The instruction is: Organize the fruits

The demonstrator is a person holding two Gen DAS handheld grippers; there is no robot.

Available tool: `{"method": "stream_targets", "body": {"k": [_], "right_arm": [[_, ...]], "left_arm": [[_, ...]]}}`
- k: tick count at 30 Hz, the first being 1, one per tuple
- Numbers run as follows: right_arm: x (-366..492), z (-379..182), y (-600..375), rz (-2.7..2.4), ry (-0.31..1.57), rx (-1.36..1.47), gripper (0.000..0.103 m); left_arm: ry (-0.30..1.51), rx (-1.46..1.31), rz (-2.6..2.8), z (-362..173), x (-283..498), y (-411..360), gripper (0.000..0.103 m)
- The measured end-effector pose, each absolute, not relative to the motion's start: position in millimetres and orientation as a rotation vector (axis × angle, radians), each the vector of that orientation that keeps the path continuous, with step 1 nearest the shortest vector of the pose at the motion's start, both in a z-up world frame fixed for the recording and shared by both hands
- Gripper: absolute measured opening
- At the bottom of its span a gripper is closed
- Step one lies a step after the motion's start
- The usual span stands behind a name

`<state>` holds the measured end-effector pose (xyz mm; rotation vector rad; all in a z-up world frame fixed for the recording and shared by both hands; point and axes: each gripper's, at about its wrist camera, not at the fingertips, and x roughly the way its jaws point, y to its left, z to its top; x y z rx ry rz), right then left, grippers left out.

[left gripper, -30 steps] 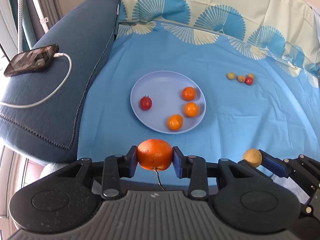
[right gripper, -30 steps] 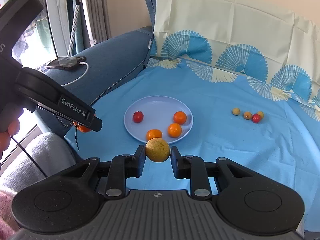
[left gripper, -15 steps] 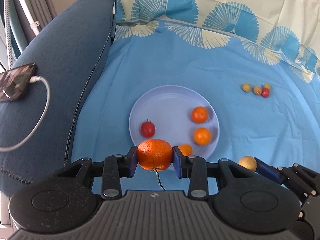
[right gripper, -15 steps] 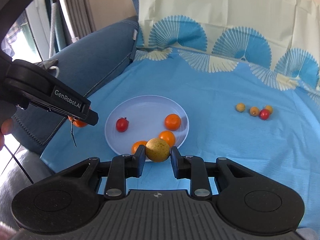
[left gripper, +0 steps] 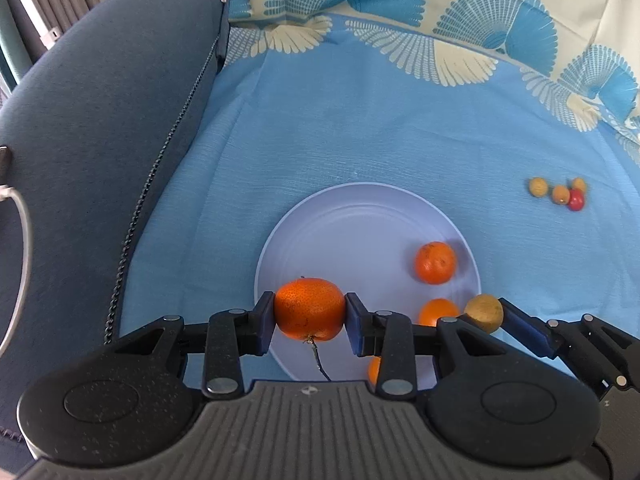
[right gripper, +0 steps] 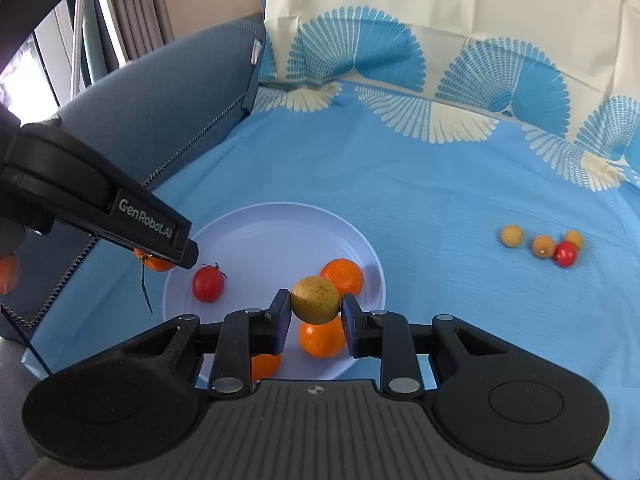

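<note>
A: What is gripped by the left claw (left gripper: 310, 320)?
B: A stemmed mandarin (left gripper: 310, 309) is clamped between its pads, above the near-left rim of the plate (left gripper: 360, 216).
A: And the right claw (right gripper: 315, 316)?
B: A yellowish round fruit (right gripper: 315, 299) is pinched there, over the mandarins lying on that plate.

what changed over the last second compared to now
Both grippers moved forward and down toward the plate, which now looms larger and sits right under their fingertips. Nothing was grasped or released: the left gripper still clamps the orange mandarin, the right gripper the yellow-green fruit. Fruits on the plate and the small fruit cluster on the cloth stayed put.
</note>
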<state>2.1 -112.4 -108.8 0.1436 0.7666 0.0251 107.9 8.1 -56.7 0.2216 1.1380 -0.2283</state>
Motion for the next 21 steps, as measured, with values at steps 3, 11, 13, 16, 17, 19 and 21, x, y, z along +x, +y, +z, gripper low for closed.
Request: {"method": "stream_targets", "body": {"k": [3,11,13,16,17,19,21], "right_arm": [[13,-116,-110,0.029,0.778,0.135,0.028],[31,-118,-105,0.047,0.744,0.069,0.059],[26,-112,-106,0.023,0.725,0.065,0.085],[12,-104,-108,0.014,0.73,0.077,0.09],[6,-102,-109,0.005,0.741,0.086,0.091],[-9,-98,-109,-0.01,0.758,0.109,0.093],[-27,-91,-108,-0.027,0.766,0.138,0.095]], "left_arm": [[1.139,0.227,-0.23,-65,116,5,0.04],[1.057,0.195,-0.232,-61,123,8,0.103],[1.023,0.196,-0.234,-53,116,12,0.103],[1.044,0.223,-0.222,-47,107,17,0.103],[1.049,0.225,-0.217,-45,100,20,0.103],[1.056,0.232,-0.216,-39,86,27,0.103],[1.051,0.217,-0.198,-31,68,39,0.103]]}}
